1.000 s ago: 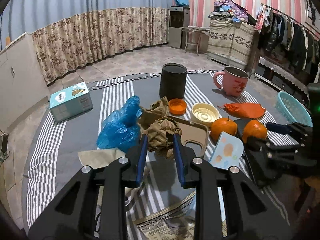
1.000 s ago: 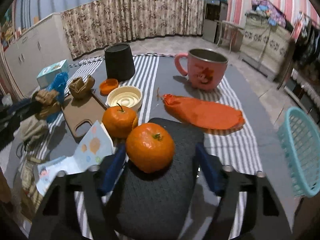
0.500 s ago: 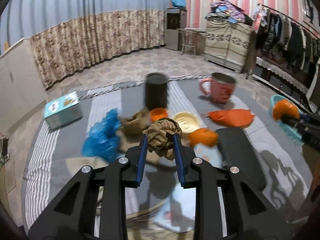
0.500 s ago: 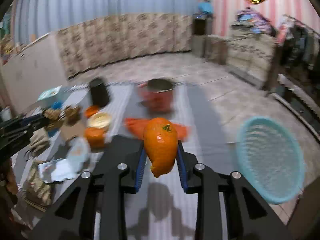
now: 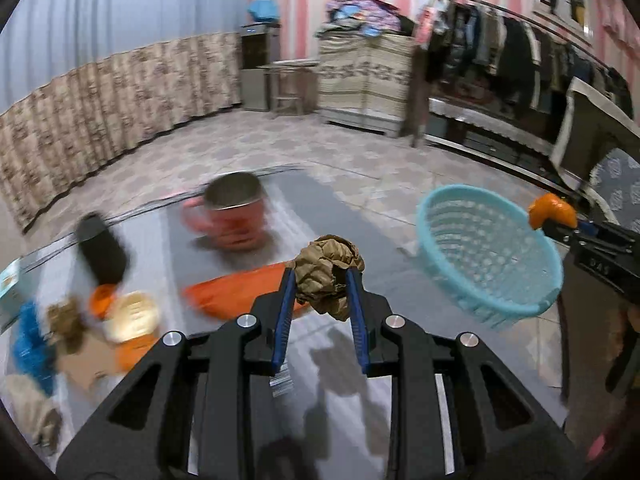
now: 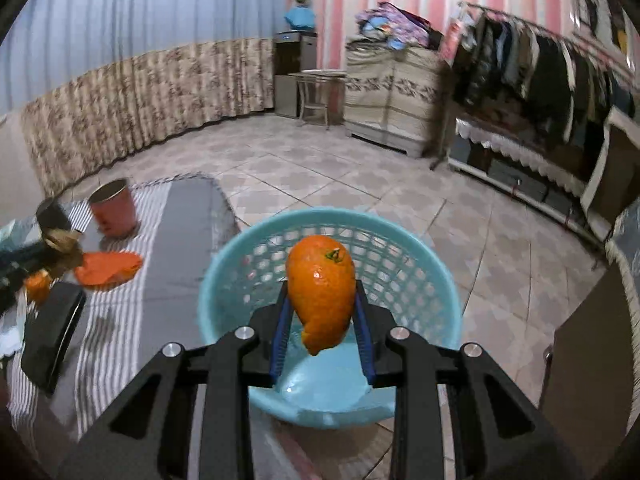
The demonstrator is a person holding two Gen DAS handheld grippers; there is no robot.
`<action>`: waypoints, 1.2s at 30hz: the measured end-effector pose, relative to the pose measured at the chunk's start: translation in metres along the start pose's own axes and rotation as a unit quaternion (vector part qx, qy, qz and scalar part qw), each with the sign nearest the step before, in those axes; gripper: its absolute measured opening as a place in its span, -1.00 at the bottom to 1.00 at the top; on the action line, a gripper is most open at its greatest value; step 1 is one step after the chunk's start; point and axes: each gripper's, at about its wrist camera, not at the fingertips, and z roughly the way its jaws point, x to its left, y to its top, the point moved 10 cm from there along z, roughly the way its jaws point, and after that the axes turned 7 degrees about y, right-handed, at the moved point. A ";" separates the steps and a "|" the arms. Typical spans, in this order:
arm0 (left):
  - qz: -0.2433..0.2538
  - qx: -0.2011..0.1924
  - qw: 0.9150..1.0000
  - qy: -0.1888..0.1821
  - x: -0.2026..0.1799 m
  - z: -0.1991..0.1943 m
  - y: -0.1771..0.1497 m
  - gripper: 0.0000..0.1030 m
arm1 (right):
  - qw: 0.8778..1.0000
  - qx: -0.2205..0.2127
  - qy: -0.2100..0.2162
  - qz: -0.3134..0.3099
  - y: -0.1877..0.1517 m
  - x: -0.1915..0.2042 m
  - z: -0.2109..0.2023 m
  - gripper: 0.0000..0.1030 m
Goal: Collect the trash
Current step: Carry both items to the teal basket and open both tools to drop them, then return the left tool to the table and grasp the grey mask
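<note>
Turquoise lattice basket (image 6: 420, 256), orange peel (image 6: 321, 296), brown crumpled paper (image 5: 326, 272), grey-striped cloth (image 6: 120, 320)

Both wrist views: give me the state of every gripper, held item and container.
left gripper: shut on crumpled brown paper
right gripper: shut on orange peel, above the basket
blue basket: no trash visible inside
pink mug: upright on the table

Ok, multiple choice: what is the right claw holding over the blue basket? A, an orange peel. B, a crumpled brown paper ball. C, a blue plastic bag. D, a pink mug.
A: the right claw is shut on an orange peel, hollow and squashed, above the blue basket.
</note>
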 end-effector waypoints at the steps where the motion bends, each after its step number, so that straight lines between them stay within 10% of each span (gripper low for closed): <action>1: 0.009 0.003 1.000 -0.014 -0.022 0.008 0.003 -0.52 | 1.000 -0.002 -0.004 0.011 0.001 -0.012 0.002 -0.43; 11: 0.063 0.008 0.995 -0.081 -0.143 0.064 0.024 -0.47 | 0.998 0.002 -0.012 0.068 -0.008 -0.061 0.019 -0.43; 14: 0.074 0.005 0.994 -0.075 -0.152 0.075 0.032 0.01 | 0.998 0.005 -0.017 0.068 -0.014 -0.064 0.021 -0.43; 23: 0.043 -0.023 0.999 -0.016 -0.112 0.066 0.046 0.69 | 0.997 0.019 0.002 0.071 -0.019 -0.048 0.036 -0.41; 26: 0.037 -0.029 0.999 0.003 -0.092 0.057 0.043 0.74 | 0.997 0.015 0.010 0.070 -0.017 -0.037 0.038 -0.24; 29: 0.025 -0.034 0.999 0.016 -0.070 0.046 0.041 0.79 | 0.998 0.002 0.006 0.069 -0.014 -0.030 0.035 0.34; 36: -0.011 -0.047 0.998 0.046 -0.020 0.014 0.032 0.89 | 0.998 -0.026 -0.014 0.057 -0.002 -0.029 0.019 0.63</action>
